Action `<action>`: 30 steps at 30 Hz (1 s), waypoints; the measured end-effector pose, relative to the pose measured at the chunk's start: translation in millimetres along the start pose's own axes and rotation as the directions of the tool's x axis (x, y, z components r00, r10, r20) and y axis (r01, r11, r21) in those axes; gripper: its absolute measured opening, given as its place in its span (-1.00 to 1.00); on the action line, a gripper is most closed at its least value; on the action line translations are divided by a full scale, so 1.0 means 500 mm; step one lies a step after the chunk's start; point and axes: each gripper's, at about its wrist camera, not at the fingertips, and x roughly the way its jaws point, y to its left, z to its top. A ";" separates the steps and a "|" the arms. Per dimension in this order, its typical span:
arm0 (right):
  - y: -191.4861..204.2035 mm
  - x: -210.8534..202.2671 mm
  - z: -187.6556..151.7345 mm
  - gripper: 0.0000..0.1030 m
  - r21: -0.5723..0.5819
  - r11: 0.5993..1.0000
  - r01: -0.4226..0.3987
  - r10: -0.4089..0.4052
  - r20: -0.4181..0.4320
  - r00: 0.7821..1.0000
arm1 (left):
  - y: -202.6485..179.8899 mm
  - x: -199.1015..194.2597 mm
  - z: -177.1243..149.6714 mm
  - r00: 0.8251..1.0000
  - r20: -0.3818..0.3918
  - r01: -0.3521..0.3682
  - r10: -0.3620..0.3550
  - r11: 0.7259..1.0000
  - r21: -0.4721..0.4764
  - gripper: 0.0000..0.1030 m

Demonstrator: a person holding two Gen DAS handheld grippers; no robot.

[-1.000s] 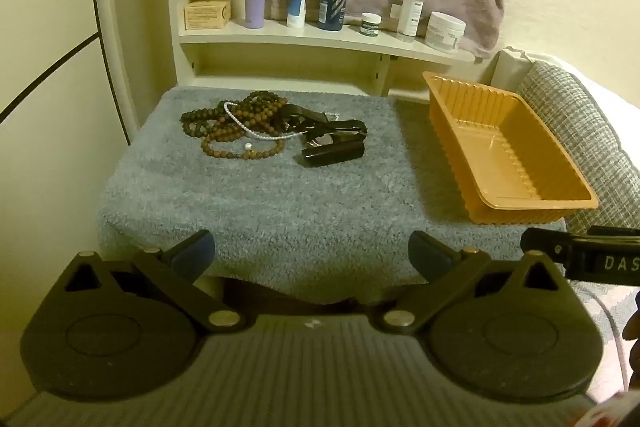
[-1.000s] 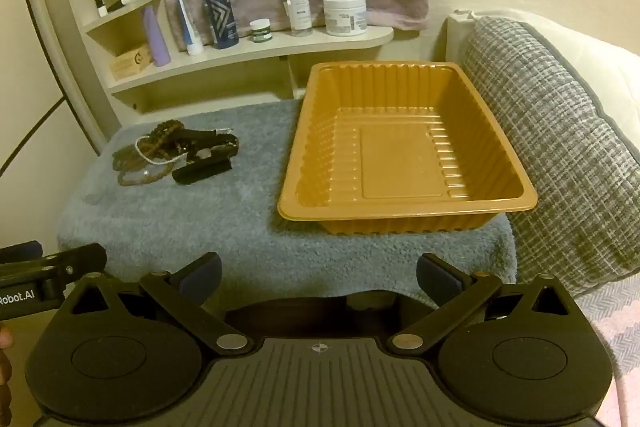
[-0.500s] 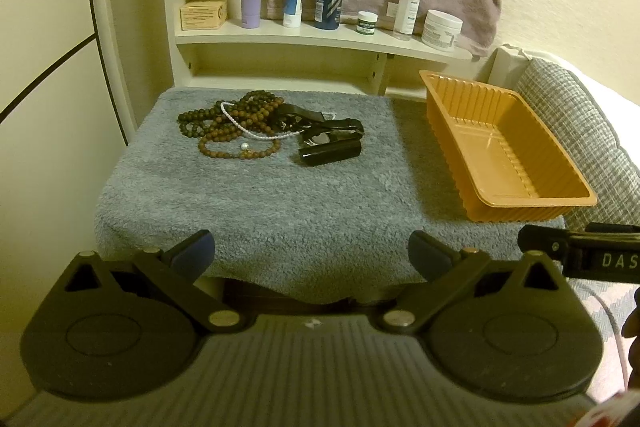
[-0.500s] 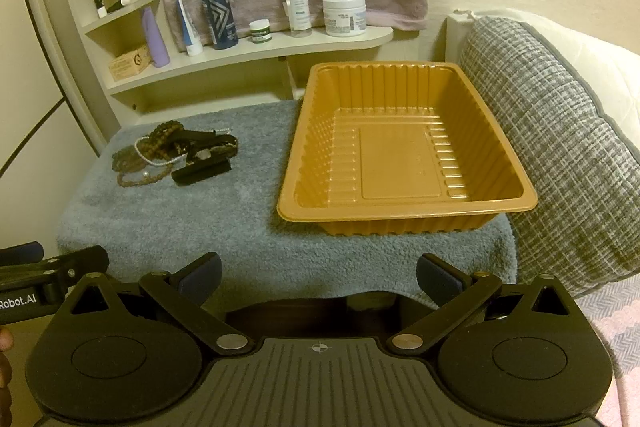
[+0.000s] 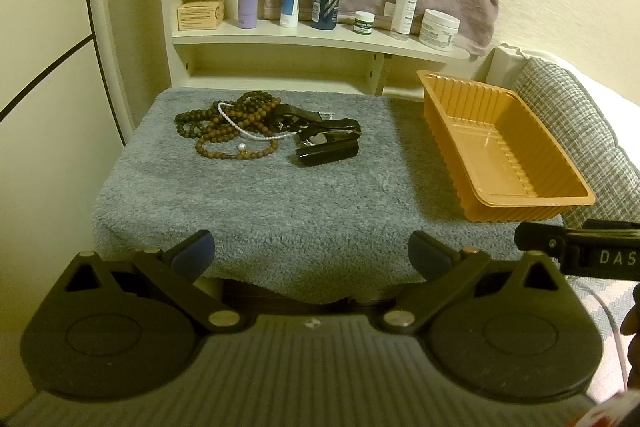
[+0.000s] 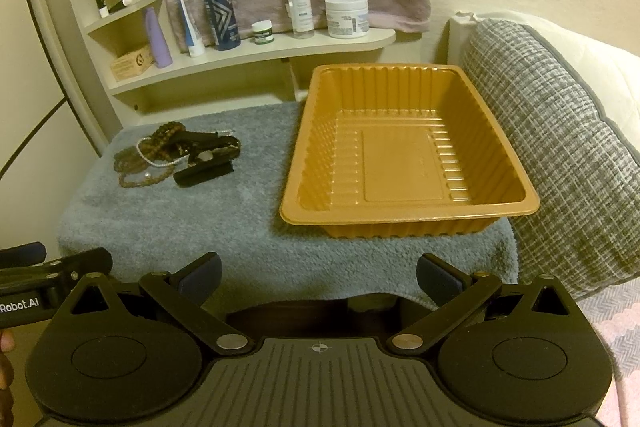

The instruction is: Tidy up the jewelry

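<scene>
Both tools hang back at the near edge of the bench: our left hand-held gripper (image 5: 310,253) and our right hand-held gripper (image 6: 318,275) are released, fingers spread wide, holding nothing. Ahead of the left one lies bare gray towel (image 5: 280,195), then the jewelry pile (image 5: 256,127): bead strands, a white pearl string and a black clip, tangled together. The orange tray (image 6: 400,219) sits ahead of the right one, empty. We judge it best to advance the left one low, pinch one outer bead strand, and lift slowly so the tangle separates.
</scene>
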 end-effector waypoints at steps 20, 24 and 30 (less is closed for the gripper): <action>-0.002 0.001 -0.001 0.99 0.000 1.000 -0.001 0.001 0.000 1.000 | 0.001 0.000 0.000 1.000 0.000 0.002 -0.002 1.000 0.000 0.98; -0.002 0.001 -0.001 0.99 0.001 1.000 -0.001 0.001 0.000 1.000 | 0.000 0.001 0.000 1.000 0.001 0.002 -0.002 1.000 0.001 0.98; 0.002 0.000 0.000 0.99 0.001 1.000 -0.002 0.002 0.000 1.000 | 0.001 0.001 0.000 1.000 0.001 0.002 -0.002 1.000 0.000 0.98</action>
